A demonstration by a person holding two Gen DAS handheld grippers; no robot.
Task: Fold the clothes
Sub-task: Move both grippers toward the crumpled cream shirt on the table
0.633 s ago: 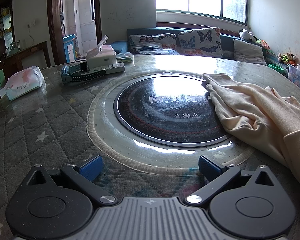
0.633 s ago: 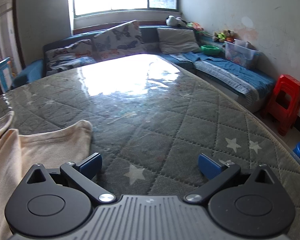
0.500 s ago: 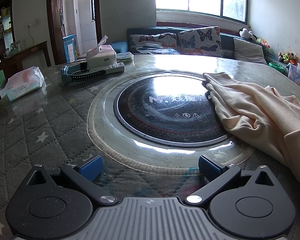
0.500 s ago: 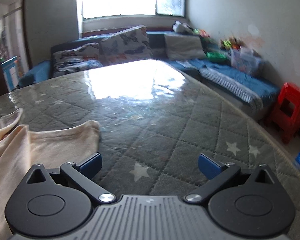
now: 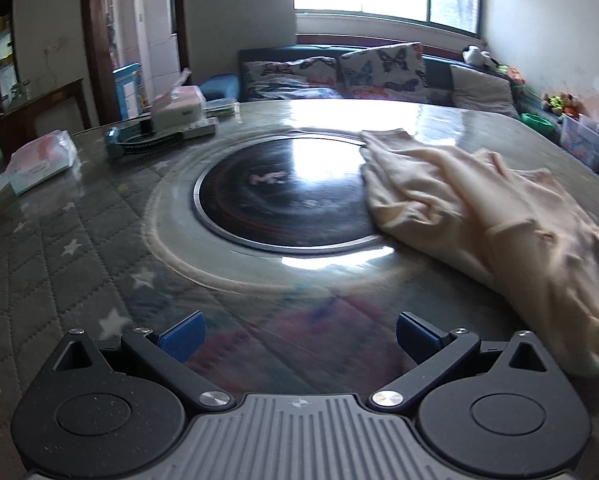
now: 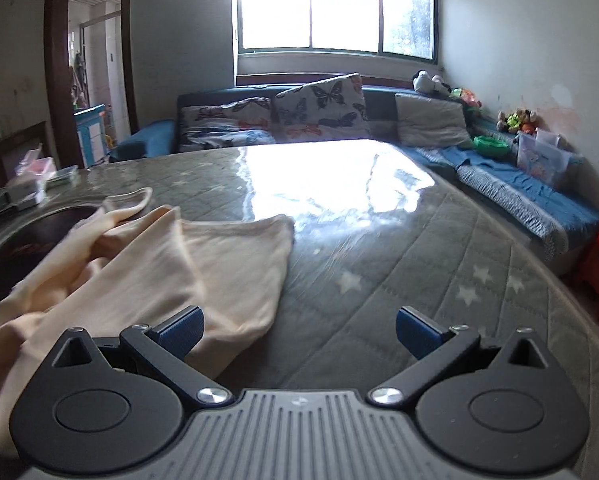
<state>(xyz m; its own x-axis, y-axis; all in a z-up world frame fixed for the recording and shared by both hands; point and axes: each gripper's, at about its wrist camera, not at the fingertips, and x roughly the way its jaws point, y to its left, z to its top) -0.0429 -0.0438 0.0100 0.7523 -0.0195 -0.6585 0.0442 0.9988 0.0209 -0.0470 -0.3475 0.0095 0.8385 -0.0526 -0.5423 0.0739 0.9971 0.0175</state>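
Both tools gape; garment (image 6: 203,264) under right tool (image 6: 299,330), right of left tool (image 5: 299,332).

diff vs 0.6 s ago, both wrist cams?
Right claw swung left toward the cream garment, which now fills more of its view. Left claw shifted too; the garment's wrinkles look different, though blur hides detail. Nothing gripped or released. Both claws stay open; tissue box unmoved.

Garment (image 5: 471,196): your cloth is plain pale peach.
Tabletop (image 6: 419,280): grey quilted, white stars.
Fingers (image 6: 181,330): yours are blue-padded, black-armed.
Cushions (image 6: 319,106): butterfly print.
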